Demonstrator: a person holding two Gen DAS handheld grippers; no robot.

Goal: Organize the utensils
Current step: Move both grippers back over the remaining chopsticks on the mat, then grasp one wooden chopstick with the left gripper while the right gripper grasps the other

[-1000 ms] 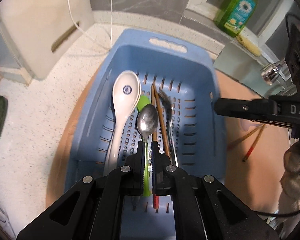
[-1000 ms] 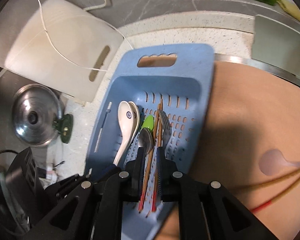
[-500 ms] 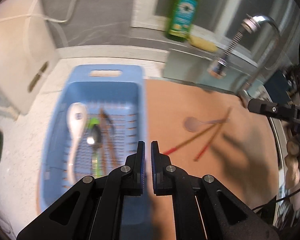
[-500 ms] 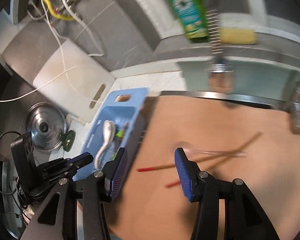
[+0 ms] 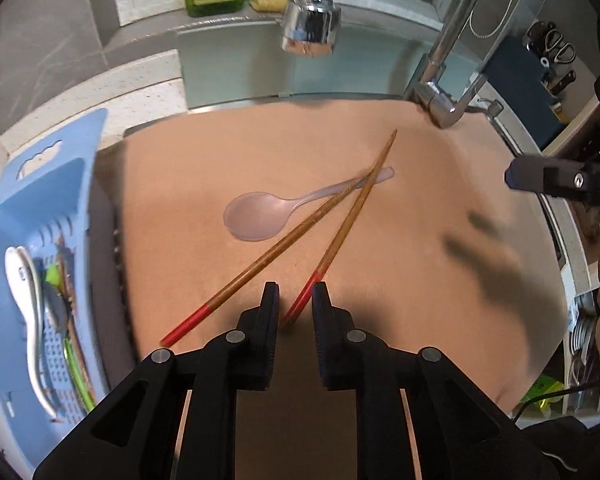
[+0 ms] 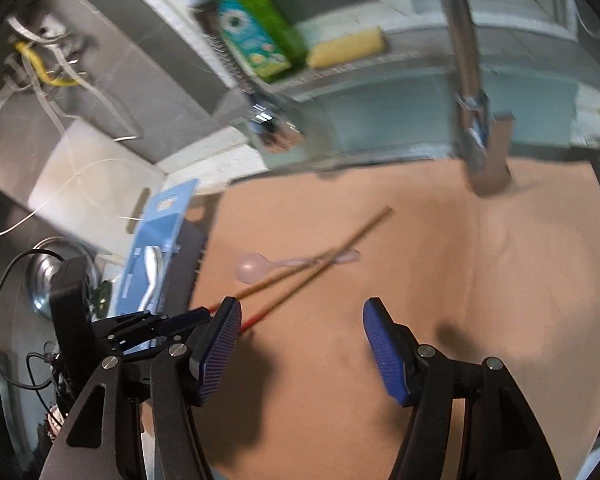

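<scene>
Chopsticks (image 5: 320, 236), a red-tipped pair, lie crossed on the tan mat (image 5: 440, 280) over the sink, their far ends across the handle of a pale plastic spoon (image 5: 260, 216); the blue basket (image 5: 48, 184) with the utensils already sorted sits at the left on the desk. The left tongs (image 5: 295, 304) stand narrow and empty, having just been opening, with the red tip of the right-hand stick right at their gap. The right tongs (image 6: 300, 320) stand wide, also just opened, nothing between them, hanging over bare mat to the right of the sticks. To take that stick cleanly, I would open the left tongs a little more, lower them squarely astride the red end, and close low so the stick does not roll or drag the spoon.
</scene>
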